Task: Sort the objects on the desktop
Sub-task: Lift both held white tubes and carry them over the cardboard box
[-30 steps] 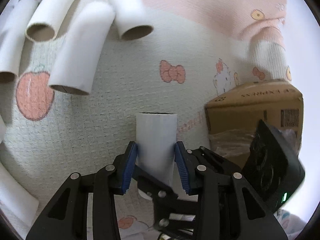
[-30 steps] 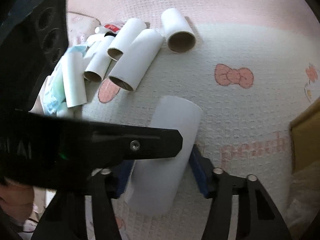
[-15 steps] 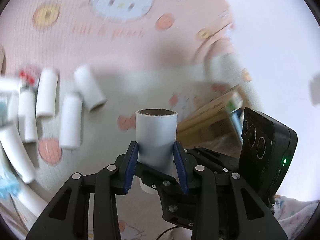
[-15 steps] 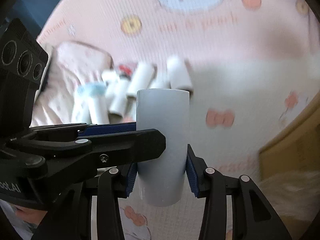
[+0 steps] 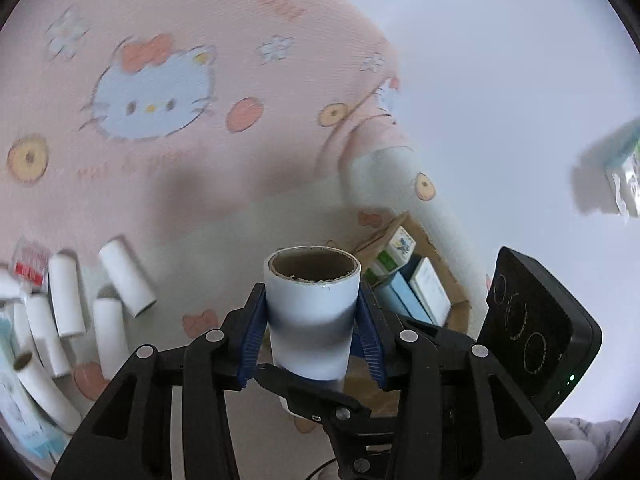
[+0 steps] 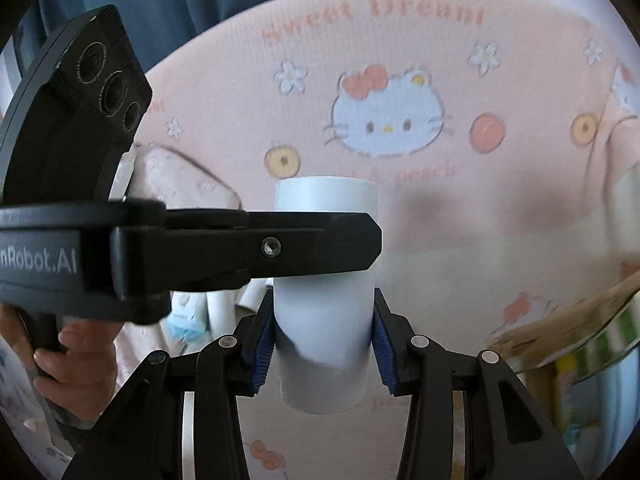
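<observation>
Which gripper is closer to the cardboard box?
Right, probably. Both grippers clamp one paper tube, but the right gripper sits toward the cardboard box, while the left gripper reaches in from the opposite side.

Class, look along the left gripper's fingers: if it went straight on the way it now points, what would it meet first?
Probably the cardboard box with small cartons standing in it, just beyond the paper tube that the left gripper holds. Depth is unclear; slightly higher, it would meet the pink blanket instead.

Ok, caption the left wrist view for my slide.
Left tongs and right tongs both grip one cardboard tube above the cardboard box.
</observation>
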